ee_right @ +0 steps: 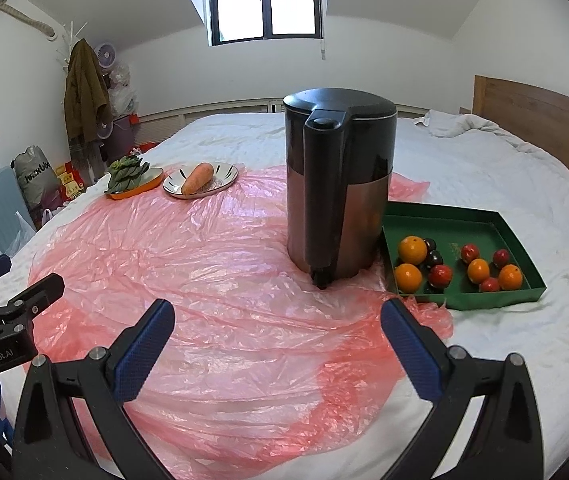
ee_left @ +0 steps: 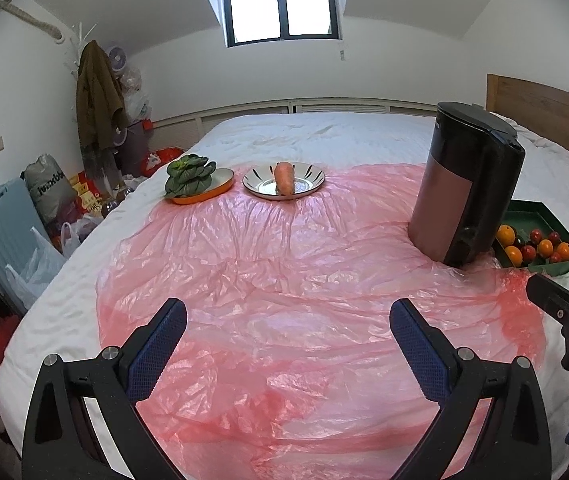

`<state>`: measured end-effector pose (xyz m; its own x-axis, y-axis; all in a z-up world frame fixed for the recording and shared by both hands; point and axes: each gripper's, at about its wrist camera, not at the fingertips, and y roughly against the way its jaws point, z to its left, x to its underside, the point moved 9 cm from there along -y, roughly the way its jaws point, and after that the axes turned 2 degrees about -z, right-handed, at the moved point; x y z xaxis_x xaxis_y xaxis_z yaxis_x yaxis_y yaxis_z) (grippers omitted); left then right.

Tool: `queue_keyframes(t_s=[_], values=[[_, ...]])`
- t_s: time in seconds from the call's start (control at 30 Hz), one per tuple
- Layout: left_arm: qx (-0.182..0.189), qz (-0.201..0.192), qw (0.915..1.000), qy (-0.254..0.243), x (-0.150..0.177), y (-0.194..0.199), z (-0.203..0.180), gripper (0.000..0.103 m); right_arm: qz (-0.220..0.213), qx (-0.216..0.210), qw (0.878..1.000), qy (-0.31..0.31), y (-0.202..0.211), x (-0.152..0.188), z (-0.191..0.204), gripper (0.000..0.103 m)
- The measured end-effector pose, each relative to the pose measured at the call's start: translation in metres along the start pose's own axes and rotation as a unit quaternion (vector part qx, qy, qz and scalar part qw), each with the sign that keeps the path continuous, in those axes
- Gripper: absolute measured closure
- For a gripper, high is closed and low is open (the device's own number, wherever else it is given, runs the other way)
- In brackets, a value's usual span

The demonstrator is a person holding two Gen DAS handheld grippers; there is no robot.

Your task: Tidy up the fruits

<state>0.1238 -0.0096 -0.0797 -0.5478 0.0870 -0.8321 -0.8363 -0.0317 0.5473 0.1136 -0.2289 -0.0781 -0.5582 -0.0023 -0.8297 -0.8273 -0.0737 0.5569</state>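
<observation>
- Left wrist view: left gripper (ee_left: 288, 338) hovers over the crinkled pink plastic sheet (ee_left: 284, 280) on the white bed (ee_left: 324, 128), blue-padded fingers (ee_left: 156, 352) spread wide, nothing between them.
- Far side: orange carrot (ee_left: 284, 178) on a silver round plate (ee_left: 312, 182); leafy green vegetable (ee_left: 188, 174) on an orange oval dish (ee_left: 220, 184).
- Tall black-and-copper electric kettle (ee_left: 464, 188) partly hides the green tray.
- Right wrist view: right gripper (ee_right: 278, 346) also spread wide, empty.
- Small round oranges (ee_right: 411, 250) and red and dark fruits (ee_right: 440, 275) all sit in the shallow green rectangular tray (ee_right: 444, 220), mixed, in two loose groups.
- Progress: fruits gathered in the tray fits either a done gathering or a sort by kind pending; cannot tell which.
</observation>
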Motion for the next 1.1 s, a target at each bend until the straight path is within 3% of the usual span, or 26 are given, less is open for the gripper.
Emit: queue_keyframes(t_s=[1.1], values=[[0.021, 0.024, 0.9994, -0.013, 0.006, -0.011, -0.031, 0.003, -0.002, 0.009, 1.000, -0.010, 0.000, -0.004, -0.014, 0.000]])
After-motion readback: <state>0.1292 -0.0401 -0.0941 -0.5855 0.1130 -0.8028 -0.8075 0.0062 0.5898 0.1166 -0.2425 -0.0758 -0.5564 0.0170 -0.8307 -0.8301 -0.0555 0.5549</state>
